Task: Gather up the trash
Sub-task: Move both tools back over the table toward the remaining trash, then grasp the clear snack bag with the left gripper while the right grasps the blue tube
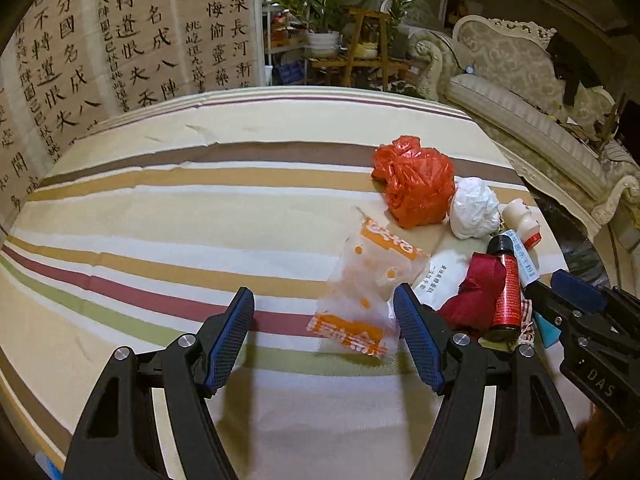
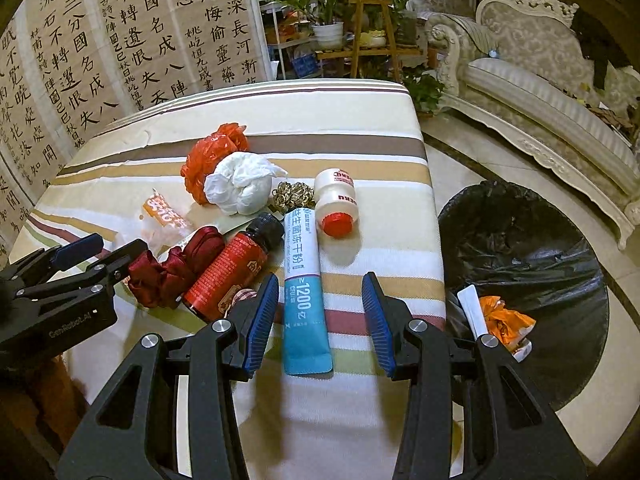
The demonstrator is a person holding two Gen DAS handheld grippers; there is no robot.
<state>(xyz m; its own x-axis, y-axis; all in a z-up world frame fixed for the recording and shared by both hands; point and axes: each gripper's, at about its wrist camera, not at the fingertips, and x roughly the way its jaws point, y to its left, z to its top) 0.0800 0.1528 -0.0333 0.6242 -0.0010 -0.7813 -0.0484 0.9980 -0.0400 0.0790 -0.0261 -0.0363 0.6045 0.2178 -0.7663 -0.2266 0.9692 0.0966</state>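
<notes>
Trash lies in a heap on a striped tablecloth (image 1: 160, 220). My left gripper (image 1: 324, 300) is open, and a clear orange-and-white wrapper (image 1: 368, 280) lies between its fingers, close to the right one, with no pad pressing on it. My right gripper (image 2: 320, 284) is open too, over a blue-and-white tube (image 2: 306, 292) that lies nearer its left finger. Beside the tube are a red bottle with a black cap (image 2: 232, 272), a dark red ribbon (image 2: 176, 272), a white bottle with a red cap (image 2: 336, 204), a white crumpled ball (image 2: 240, 188) and an orange crumpled bag (image 2: 216, 152).
A bin with a black liner (image 2: 520, 240) stands on the floor just past the table's right edge, with an orange wrapper (image 2: 504, 320) inside. A small gold ornament (image 2: 292, 196) lies among the trash. Calligraphy screens stand behind the table, with plants and a pale sofa (image 2: 540, 92) beyond.
</notes>
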